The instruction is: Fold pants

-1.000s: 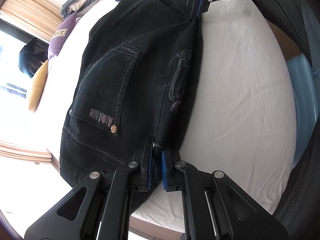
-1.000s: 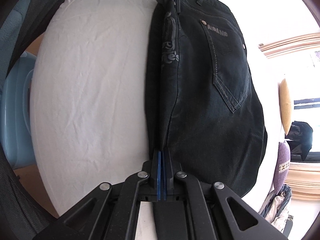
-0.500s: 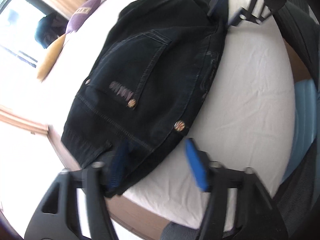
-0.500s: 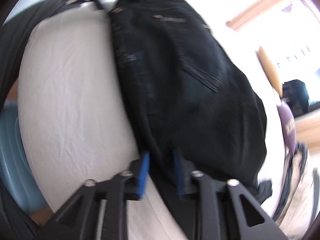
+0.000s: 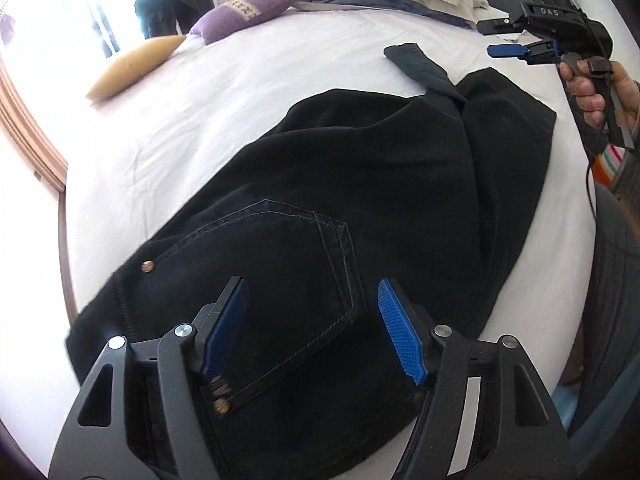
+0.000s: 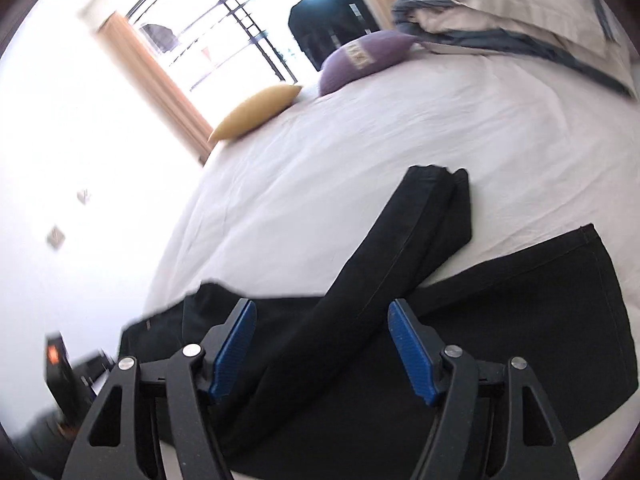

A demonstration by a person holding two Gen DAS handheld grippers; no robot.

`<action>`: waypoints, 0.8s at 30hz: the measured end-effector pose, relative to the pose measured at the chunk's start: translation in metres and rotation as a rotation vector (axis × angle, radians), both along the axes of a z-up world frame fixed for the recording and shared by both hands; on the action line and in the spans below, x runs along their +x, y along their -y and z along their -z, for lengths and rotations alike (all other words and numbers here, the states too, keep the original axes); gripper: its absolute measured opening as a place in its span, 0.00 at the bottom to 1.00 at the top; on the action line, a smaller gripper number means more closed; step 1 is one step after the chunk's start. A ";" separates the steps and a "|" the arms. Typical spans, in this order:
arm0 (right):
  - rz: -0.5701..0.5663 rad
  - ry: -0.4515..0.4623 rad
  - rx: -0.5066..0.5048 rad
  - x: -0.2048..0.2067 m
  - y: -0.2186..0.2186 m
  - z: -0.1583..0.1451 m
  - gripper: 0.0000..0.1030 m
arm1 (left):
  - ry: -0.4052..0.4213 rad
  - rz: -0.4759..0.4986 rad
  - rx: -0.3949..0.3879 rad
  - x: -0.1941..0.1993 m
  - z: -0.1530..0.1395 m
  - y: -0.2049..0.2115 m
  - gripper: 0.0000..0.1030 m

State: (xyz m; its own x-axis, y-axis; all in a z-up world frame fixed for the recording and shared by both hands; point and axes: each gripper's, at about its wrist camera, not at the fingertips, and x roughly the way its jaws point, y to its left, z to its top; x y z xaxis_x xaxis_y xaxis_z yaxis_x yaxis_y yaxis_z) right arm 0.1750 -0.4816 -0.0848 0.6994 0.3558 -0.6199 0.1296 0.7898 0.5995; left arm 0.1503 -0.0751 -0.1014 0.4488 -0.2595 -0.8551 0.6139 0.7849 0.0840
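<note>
1. Two grippers hang over the black denim pants (image 5: 360, 208), which lie spread on the white bed sheet (image 5: 224, 92)
2. Left gripper (image 5: 312, 332) has its blue jaws wide apart above the back pocket (image 5: 280, 280), holding nothing
3. Right gripper (image 6: 322, 344) has its jaws apart too, over one folded pant leg (image 6: 400, 240)
4. One yellow pillow (image 6: 256, 110) and one purple pillow (image 6: 364, 58) sit well apart from the pants

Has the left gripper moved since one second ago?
Yes. The left gripper let go of the pants edge, opened, and now sits over the back pocket.
</note>
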 end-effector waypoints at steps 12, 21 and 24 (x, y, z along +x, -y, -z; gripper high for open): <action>0.225 -0.191 0.244 0.109 0.070 0.102 0.56 | -0.127 -0.050 0.026 0.037 0.056 0.029 0.62; 0.137 -0.226 0.131 0.131 0.054 0.095 0.08 | -0.115 -0.063 0.014 0.038 0.057 0.022 0.62; 0.131 -0.206 0.095 0.129 0.051 0.075 0.04 | -0.114 -0.067 0.015 0.042 0.060 0.029 0.62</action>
